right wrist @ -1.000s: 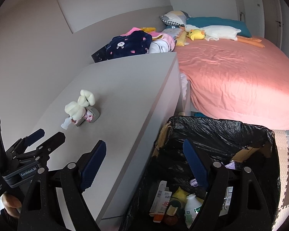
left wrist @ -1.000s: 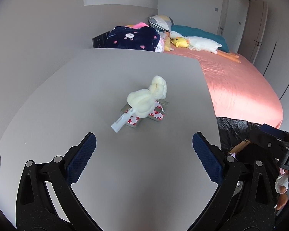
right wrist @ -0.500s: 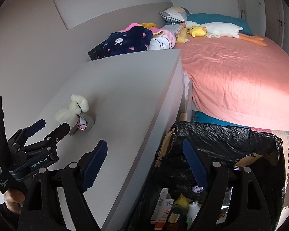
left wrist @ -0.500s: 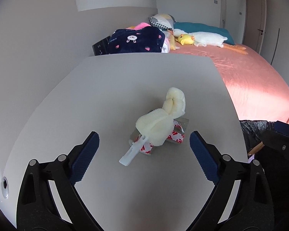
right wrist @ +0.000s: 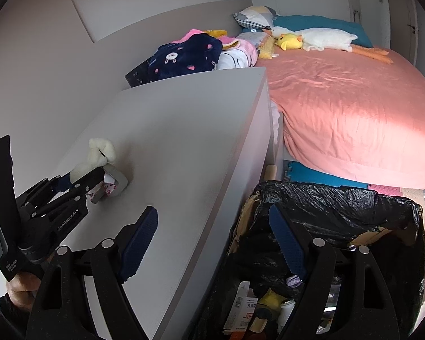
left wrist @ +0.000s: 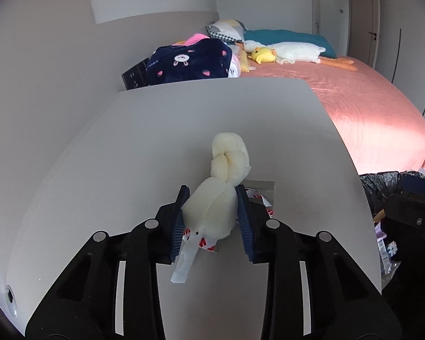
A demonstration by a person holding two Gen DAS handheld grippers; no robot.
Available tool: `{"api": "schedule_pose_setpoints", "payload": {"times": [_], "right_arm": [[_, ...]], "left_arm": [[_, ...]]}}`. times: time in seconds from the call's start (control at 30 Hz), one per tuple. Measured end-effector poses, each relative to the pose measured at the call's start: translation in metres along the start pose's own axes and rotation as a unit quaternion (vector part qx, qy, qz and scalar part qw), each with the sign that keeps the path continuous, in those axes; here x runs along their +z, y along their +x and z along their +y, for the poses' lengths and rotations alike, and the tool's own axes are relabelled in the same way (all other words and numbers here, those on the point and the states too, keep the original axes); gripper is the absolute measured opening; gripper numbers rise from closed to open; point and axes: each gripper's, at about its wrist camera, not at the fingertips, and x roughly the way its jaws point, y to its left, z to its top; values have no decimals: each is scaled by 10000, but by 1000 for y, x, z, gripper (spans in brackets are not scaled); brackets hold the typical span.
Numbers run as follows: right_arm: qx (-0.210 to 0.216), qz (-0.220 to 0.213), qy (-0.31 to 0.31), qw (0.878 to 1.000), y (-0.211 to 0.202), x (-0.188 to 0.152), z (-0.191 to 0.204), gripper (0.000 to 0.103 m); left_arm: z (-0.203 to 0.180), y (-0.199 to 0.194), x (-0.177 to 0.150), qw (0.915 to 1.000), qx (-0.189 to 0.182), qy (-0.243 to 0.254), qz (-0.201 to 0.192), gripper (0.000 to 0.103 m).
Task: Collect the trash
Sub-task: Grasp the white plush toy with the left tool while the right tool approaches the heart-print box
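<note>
Both wrist views face bedward, sharing the desk, seemingly close.

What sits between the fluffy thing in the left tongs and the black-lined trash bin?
Nothing visible. The left tongs grip the fluffy cream item on the grey tabletop; bare surface runs to its edge, and the trash bin stands open below. The right tongs hover near that edge.

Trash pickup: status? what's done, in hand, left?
Done: the bin beside the desk already holds boxes and bottles. In hand: the left gripper is shut on the cream fluffy item, which is not yet lifted off the desk. The right gripper is open over the bin. Left: carry it over, then the red-and-white wrapper.
</note>
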Motion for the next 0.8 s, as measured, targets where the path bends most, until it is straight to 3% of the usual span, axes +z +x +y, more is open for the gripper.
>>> {"api": "schedule_pose_setpoints", "payload": {"times": [0.27, 0.8], "right_arm": [[147, 34, -321, 9994, 9, 6, 27, 82], [451, 406, -1004, 9931, 54, 14, 97, 82]], "left_arm": [[25, -17, 0, 9985, -54, -482, -258, 27], [81, -28, -2, 9934, 173, -1122, -176, 27]]}}
